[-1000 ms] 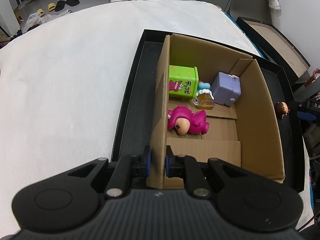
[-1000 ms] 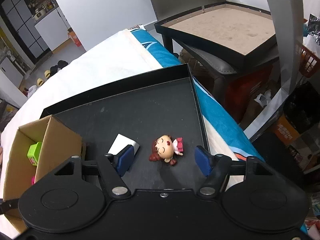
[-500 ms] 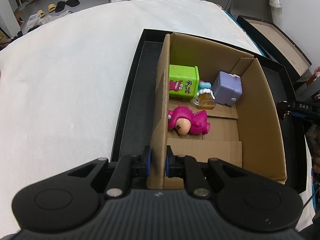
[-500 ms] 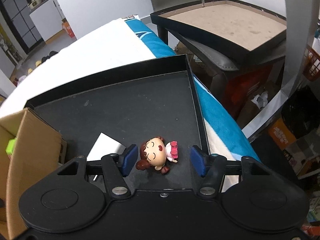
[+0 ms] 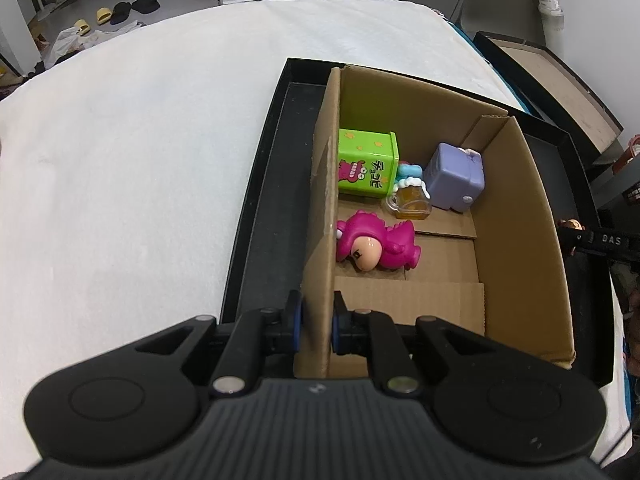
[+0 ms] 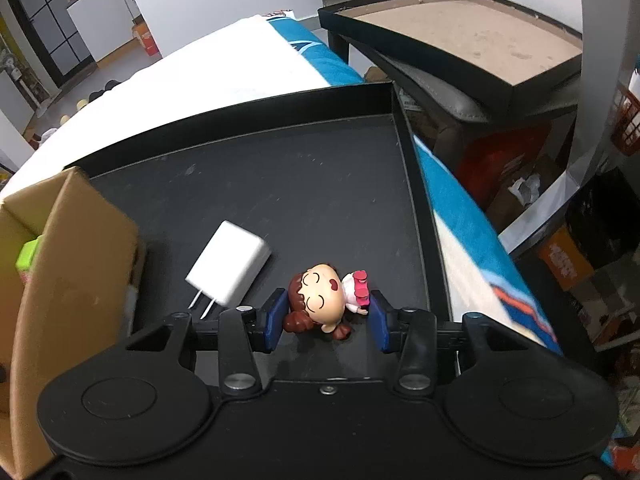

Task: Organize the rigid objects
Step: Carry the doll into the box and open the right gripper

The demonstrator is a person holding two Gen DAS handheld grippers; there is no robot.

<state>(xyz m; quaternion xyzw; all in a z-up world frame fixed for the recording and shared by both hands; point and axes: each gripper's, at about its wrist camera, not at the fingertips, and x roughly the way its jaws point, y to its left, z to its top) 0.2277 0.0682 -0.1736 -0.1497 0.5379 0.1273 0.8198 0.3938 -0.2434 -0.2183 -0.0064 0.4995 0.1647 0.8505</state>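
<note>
My left gripper (image 5: 316, 322) is shut on the near left wall of the cardboard box (image 5: 516, 216). In the box lie a pink dinosaur figure (image 5: 376, 240), a green carton (image 5: 366, 164), a small beer-mug toy (image 5: 410, 202) and a purple block toy (image 5: 454, 178). In the right wrist view a small doll (image 6: 320, 300) with brown hair lies on the black tray (image 6: 280, 184). My right gripper (image 6: 326, 318) is closing around it, and both pads touch its sides. A white charger (image 6: 228, 268) lies just left of the doll.
The box stands in the black tray (image 5: 264, 216) on a white bed cover (image 5: 140, 160). Right of the bed are a second framed tray (image 6: 472, 36) on a stand and cluttered floor. The box corner (image 6: 76, 264) rises at the left of the right wrist view.
My right gripper has come down over the doll and its jaws have closed from wide apart onto the doll's sides. The left gripper and the box have not moved.
</note>
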